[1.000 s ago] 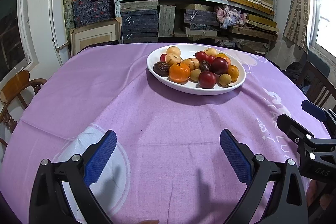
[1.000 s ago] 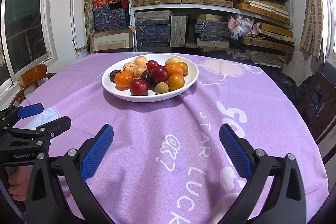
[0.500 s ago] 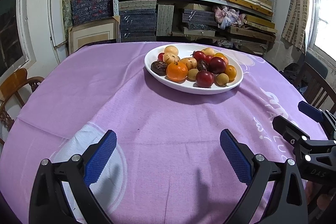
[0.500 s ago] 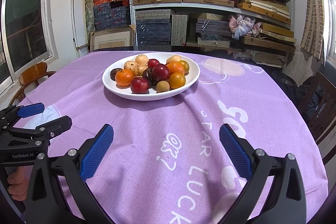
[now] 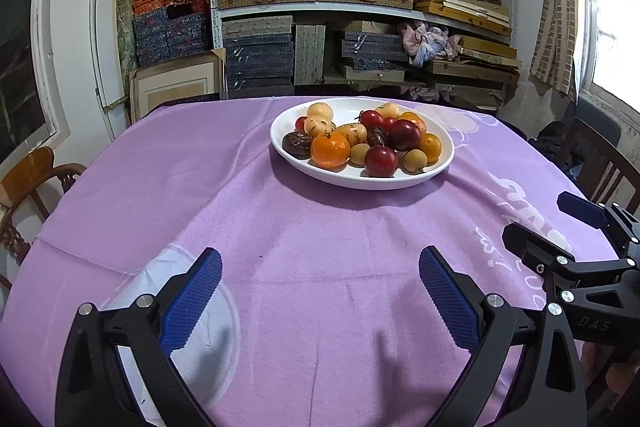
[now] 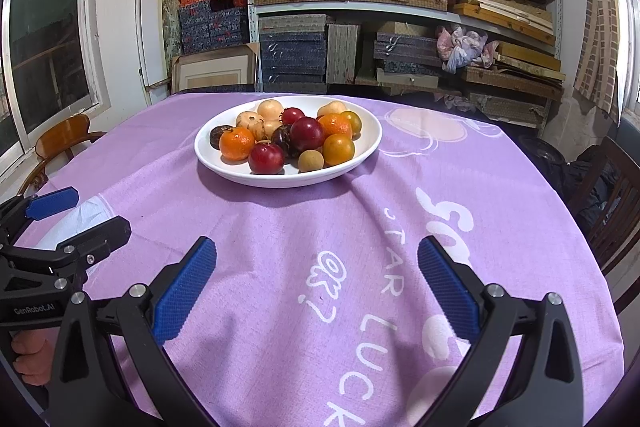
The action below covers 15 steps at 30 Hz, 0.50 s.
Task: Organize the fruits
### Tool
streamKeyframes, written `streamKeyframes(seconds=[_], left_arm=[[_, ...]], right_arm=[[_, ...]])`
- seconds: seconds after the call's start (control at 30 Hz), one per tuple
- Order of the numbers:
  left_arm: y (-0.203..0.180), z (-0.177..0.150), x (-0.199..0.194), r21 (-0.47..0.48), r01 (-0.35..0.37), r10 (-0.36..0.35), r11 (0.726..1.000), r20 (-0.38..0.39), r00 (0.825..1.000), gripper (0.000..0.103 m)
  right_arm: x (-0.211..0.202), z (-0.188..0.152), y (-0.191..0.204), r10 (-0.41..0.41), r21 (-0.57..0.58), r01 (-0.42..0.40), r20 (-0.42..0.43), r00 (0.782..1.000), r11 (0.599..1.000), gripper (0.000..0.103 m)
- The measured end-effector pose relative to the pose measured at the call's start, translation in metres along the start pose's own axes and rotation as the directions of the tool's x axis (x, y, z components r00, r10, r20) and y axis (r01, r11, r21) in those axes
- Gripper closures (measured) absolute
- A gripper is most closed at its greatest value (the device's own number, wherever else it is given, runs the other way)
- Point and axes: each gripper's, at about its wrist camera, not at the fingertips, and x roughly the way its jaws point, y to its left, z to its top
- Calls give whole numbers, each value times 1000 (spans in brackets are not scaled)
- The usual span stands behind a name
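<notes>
Hovering over purple cloth (image 5: 320,247), left gripper (image 5: 320,291) and right gripper (image 6: 316,287) both spread wide, grasping nothing. Straight ahead of each: white bowl (image 5: 440,167) piled with fruit (image 5: 360,143).

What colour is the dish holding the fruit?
White; the dish shows best in the right wrist view.

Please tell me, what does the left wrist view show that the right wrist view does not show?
Only the left wrist view shows the left gripper head on, open, with the right gripper at its right edge. Only the right wrist view shows the white lettering on the cloth clearly, and a hand at the lower left. Both show the white plate of fruit on the purple tablecloth, and the shelves of boxes.
</notes>
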Motion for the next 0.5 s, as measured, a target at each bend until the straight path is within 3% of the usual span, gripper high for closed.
streamKeyframes(seconds=[0.1,0.5], left_arm=[[3,2,6,-13,17,-17,1000,-43,999,3],[9,2,8,-15,12,-12,1000,-53,999,3]], right_arm=[[1,0,-1,0,1,0,1,1000,1000,4],[1,0,-1,-1,-1,1,0,1000,1000,4]])
